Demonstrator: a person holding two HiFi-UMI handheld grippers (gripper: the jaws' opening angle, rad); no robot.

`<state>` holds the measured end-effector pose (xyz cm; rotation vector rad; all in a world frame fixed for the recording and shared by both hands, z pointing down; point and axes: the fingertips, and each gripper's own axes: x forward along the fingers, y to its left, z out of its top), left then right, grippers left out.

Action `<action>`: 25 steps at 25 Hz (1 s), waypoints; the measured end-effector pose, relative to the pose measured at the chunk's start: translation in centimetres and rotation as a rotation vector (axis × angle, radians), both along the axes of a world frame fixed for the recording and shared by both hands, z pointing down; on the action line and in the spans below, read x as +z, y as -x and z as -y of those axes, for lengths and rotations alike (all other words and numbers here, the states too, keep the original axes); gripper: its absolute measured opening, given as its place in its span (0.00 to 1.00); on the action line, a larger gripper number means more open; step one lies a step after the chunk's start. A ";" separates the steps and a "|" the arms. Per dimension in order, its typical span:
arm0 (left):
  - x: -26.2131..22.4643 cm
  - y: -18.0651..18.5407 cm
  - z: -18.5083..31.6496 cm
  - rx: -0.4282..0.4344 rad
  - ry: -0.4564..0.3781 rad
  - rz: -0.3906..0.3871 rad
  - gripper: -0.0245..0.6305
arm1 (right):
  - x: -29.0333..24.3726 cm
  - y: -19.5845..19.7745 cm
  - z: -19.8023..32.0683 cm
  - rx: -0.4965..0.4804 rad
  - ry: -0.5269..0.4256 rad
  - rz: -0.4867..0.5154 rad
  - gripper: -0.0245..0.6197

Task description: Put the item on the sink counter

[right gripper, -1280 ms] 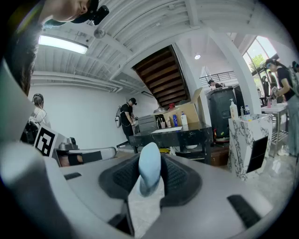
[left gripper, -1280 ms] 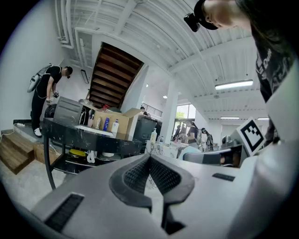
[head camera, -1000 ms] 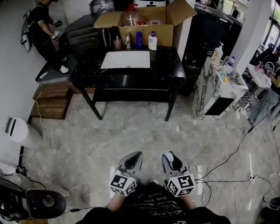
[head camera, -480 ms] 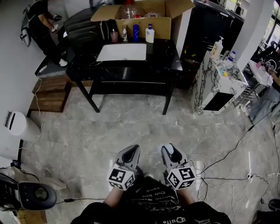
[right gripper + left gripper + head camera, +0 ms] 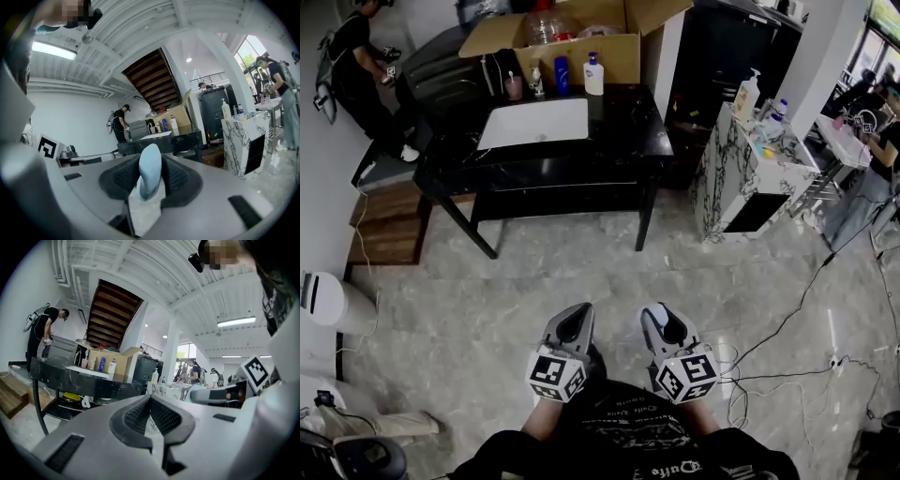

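Note:
My right gripper [image 5: 664, 326] [image 5: 151, 174] is shut on a pale blue, rounded item [image 5: 150, 169] whose tip sticks out between the pads; in the head view its tip [image 5: 660, 312] shows pale. My left gripper [image 5: 573, 323] [image 5: 150, 412] is shut with nothing between its pads. Both are held close to my body, low in the head view. The black sink counter [image 5: 619, 127] with its white basin [image 5: 533, 123] stands well ahead across the floor. Small bottles [image 5: 593, 75] line the counter's back edge.
An open cardboard box [image 5: 572, 37] sits behind the counter. A marble-patterned cabinet [image 5: 741, 169] with bottles stands to the right. Cables [image 5: 787, 328] trail over the floor at right. A person [image 5: 352, 66] stands at far left beside wooden steps [image 5: 384, 225]. A white appliance [image 5: 323, 300] is at left.
The counter, box and cabinet have shifted left and slightly nearer in the head view as I walk forward. Both grippers keep their hold and place near my body.

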<state>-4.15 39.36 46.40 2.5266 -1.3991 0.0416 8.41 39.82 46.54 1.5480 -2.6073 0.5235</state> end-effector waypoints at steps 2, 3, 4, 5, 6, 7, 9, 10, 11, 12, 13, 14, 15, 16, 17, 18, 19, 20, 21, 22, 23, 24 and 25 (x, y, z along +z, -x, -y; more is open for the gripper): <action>-0.1 0.6 2.6 0.013 -0.001 0.001 0.05 | -0.1 0.5 2.3 0.015 -0.002 -0.007 0.24; -0.2 1.0 3.9 0.019 -0.004 0.002 0.05 | -0.2 0.8 3.5 0.022 -0.005 -0.009 0.24; -0.3 1.4 5.3 0.026 -0.006 0.005 0.05 | -0.3 1.1 4.7 0.030 -0.007 -0.010 0.24; -0.4 1.8 6.6 0.032 -0.008 0.009 0.05 | -0.4 1.6 5.9 0.038 -0.009 -0.009 0.24; -0.5 2.2 7.8 0.040 -0.010 0.013 0.05 | -0.4 2.0 7.0 0.045 -0.010 -0.008 0.24; -0.5 2.6 9.0 0.047 -0.011 0.014 0.05 | -0.4 2.4 8.0 0.052 -0.010 -0.008 0.24; -0.5 3.3 11.1 0.065 -0.013 0.016 0.05 | -0.3 3.3 10.1 0.065 -0.009 -0.009 0.24; -0.4 3.7 12.2 0.074 -0.013 0.018 0.05 | -0.1 3.8 11.0 0.071 -0.009 -0.009 0.24; -0.2 4.1 13.2 0.082 -0.012 0.020 0.05 | 0.0 4.3 12.0 0.079 -0.008 -0.009 0.24; -0.1 4.6 14.1 0.089 -0.008 0.022 0.05 | 0.1 4.7 12.9 0.089 -0.007 -0.009 0.24; 0.1 5.2 15.0 0.094 -0.001 0.023 0.05 | 0.1 5.2 13.7 0.099 -0.005 -0.011 0.24; 0.4 5.6 15.8 0.100 0.011 0.023 0.05 | 0.1 5.6 14.5 0.107 -0.005 -0.014 0.24; 0.6 6.0 16.6 0.108 0.024 0.023 0.05 | 0.0 5.9 15.0 0.112 -0.007 -0.019 0.24; 0.9 6.3 17.3 0.116 0.035 0.023 0.05 | -0.1 6.2 15.5 0.115 -0.009 -0.025 0.24; 1.1 6.4 17.9 0.124 0.041 0.023 0.05 | -0.1 6.3 16.0 0.119 -0.011 -0.031 0.24; 1.1 6.5 18.5 0.131 0.041 0.022 0.05 | -0.1 6.4 16.5 0.125 -0.009 -0.036 0.24; 1.0 6.5 19.0 0.136 0.038 0.019 0.05 | 0.0 6.4 16.9 0.131 -0.003 -0.037 0.24; 0.9 6.5 19.4 0.139 0.034 0.015 0.05 | 0.2 6.5 17.3 0.137 0.004 -0.038 0.24; 0.7 6.6 19.7 0.142 0.030 0.012 0.05 | 0.3 6.6 17.5 0.140 0.011 -0.037 0.24; 0.7 6.6 20.0 0.143 0.029 0.010 0.05 | 0.4 6.7 17.7 0.141 0.016 -0.037 0.24; 0.7 6.7 20.3 0.142 0.029 0.009 0.05 | 0.5 6.9 18.0 0.140 0.018 -0.036 0.24; 0.7 6.8 20.6 0.139 0.030 0.008 0.05 | 0.4 7.0 18.3 0.137 0.017 -0.036 0.24; 0.7 6.9 20.9 0.134 0.031 0.006 0.05 | 0.4 7.1 18.7 0.133 0.015 -0.038 0.24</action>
